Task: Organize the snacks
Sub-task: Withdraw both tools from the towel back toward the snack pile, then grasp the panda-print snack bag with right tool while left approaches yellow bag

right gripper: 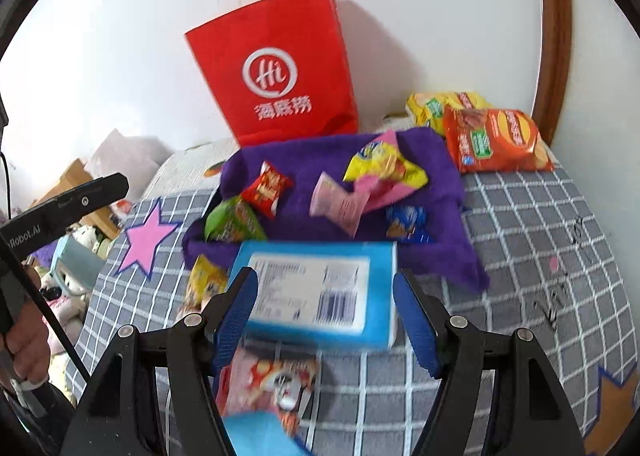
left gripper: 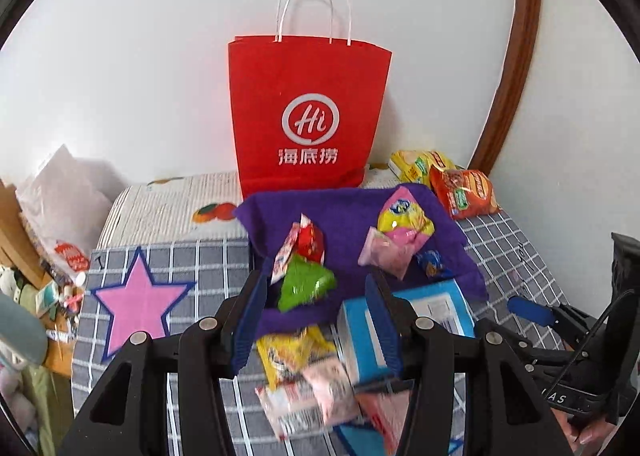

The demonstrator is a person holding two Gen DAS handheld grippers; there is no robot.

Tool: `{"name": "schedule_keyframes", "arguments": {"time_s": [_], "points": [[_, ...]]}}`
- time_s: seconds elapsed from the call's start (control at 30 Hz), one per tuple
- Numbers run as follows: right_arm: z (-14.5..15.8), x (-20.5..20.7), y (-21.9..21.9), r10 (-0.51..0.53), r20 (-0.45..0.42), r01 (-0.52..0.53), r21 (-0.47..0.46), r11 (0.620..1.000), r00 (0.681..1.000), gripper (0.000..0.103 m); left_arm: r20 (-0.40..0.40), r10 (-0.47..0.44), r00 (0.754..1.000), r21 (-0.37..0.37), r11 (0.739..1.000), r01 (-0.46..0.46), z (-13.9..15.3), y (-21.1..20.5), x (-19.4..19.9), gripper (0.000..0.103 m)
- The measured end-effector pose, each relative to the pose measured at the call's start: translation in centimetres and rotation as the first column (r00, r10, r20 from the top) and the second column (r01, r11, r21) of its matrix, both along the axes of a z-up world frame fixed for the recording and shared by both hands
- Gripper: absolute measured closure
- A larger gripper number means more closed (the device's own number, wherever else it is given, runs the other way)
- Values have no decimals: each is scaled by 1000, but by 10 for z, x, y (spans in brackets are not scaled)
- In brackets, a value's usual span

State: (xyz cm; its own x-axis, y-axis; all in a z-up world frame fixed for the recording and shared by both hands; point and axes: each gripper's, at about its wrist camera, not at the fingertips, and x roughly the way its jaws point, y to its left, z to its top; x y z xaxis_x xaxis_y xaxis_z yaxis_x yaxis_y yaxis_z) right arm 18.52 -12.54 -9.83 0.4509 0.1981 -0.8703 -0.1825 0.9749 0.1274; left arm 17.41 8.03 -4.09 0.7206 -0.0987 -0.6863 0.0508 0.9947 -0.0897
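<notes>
A home bedroom is showing here: a bed (right gripper: 520,215) wearing a grey checked sheet, plush toys (right gripper: 86,236) lying at left, a white wall (left gripper: 120,75) standing far behind.

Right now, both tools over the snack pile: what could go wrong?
1. The red paper bag stands upright and unsupported against the wall; pushing a snack in could tip it.
2. Snacks overlap: the pink packet lies partly under the yellow one, so a grab may drag both.
3. The blue box looks wide for the right tool.
</notes>
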Motion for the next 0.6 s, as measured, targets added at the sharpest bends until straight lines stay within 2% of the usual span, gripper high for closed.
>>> {"name": "schedule_keyframes", "arguments": {"time_s": [0.3,0.6], "points": [[-21,-43,4,9,-53,-10,-10,1000,999,33,-56,10,998,-1,1000,-10,-32,0,-38,54],[-41,-66,3,10,-78,-12,-26,1000,997,33,-116,64,991,-31,997,-68,-66,19,-51,54]]}}
